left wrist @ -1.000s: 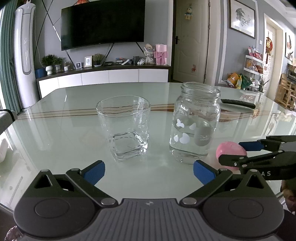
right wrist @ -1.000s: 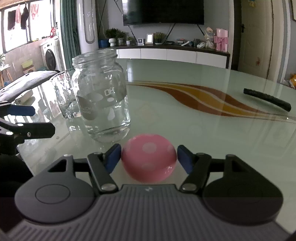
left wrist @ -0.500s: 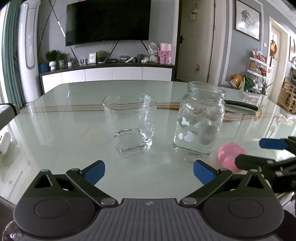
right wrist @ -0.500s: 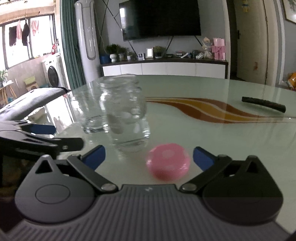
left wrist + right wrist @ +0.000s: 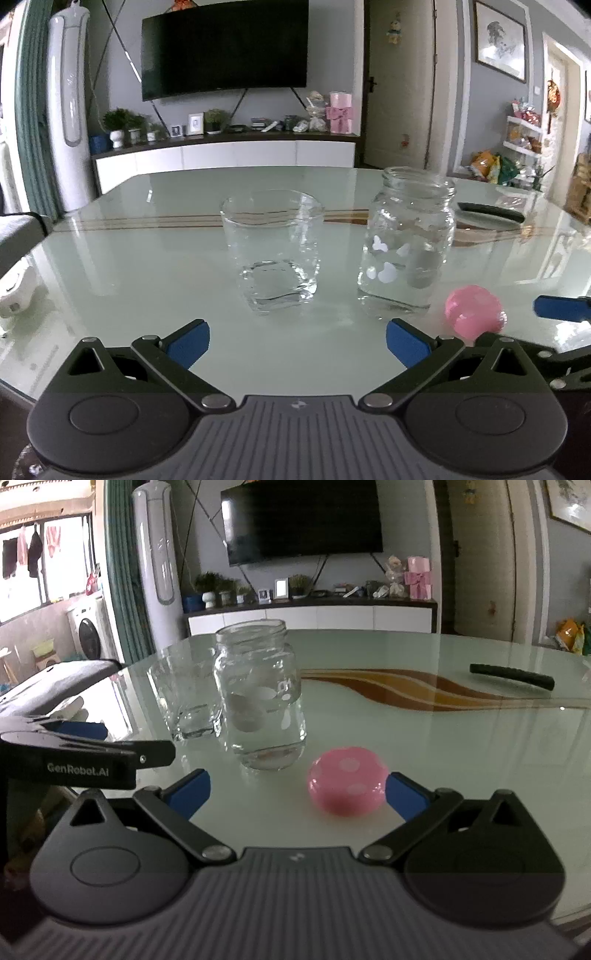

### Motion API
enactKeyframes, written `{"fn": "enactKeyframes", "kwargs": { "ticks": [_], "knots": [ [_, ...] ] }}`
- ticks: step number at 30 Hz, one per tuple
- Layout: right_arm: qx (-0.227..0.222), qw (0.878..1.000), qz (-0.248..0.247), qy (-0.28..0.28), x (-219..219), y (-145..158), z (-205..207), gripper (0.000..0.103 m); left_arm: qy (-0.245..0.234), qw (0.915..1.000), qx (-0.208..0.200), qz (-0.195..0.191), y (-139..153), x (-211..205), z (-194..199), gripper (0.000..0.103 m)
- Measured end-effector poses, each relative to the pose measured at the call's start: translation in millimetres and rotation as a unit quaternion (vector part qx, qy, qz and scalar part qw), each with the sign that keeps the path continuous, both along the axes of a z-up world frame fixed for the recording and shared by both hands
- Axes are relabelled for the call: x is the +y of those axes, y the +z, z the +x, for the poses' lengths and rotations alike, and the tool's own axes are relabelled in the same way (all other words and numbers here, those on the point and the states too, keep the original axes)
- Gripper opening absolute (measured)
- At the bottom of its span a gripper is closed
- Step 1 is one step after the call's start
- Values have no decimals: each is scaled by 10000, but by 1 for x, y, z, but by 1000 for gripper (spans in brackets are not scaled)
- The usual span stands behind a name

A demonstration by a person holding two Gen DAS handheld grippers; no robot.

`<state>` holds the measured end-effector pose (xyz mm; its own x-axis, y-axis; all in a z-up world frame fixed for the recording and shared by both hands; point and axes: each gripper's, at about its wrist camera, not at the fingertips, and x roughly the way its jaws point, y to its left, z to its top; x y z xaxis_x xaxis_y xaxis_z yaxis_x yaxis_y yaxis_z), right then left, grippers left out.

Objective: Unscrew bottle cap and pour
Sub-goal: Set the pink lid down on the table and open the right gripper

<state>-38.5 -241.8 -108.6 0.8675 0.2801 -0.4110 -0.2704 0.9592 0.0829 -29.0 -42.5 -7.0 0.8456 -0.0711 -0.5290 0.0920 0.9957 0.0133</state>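
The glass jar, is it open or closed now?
Open: the glass jar has a bare mouth, and its pink cap lies on the table.

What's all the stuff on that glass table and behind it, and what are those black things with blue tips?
jar: one, clear glass with white spots, open top, upright mid-table
tumbler: one, clear glass, beside the jar, apart from it
cap: one, pink with pale dots, lying on the table in front of the jar
black stick: one, far right side of the table; what it is I cannot tell
table: one, pale green glass with a brown wavy stripe
television: one, black, on the back wall
cabinet: one, white, under the television
left tongs: one, black with blue tips, open, holding nothing
right tongs: one, black with blue tips, open, cap lying free between the tips
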Motion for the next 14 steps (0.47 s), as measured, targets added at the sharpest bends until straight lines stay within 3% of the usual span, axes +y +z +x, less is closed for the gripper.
{"fn": "enactKeyframes", "kwargs": {
  "ticks": [10,14],
  "knots": [
    [-100,9998,-177,53,10,-2,-3,103,4,9993,-227,-289,6,12,-4,102],
    [-120,9997,-223,58,13,-2,-5,103,61,9989,-120,-447,6,18,0,102]
  ]
}}
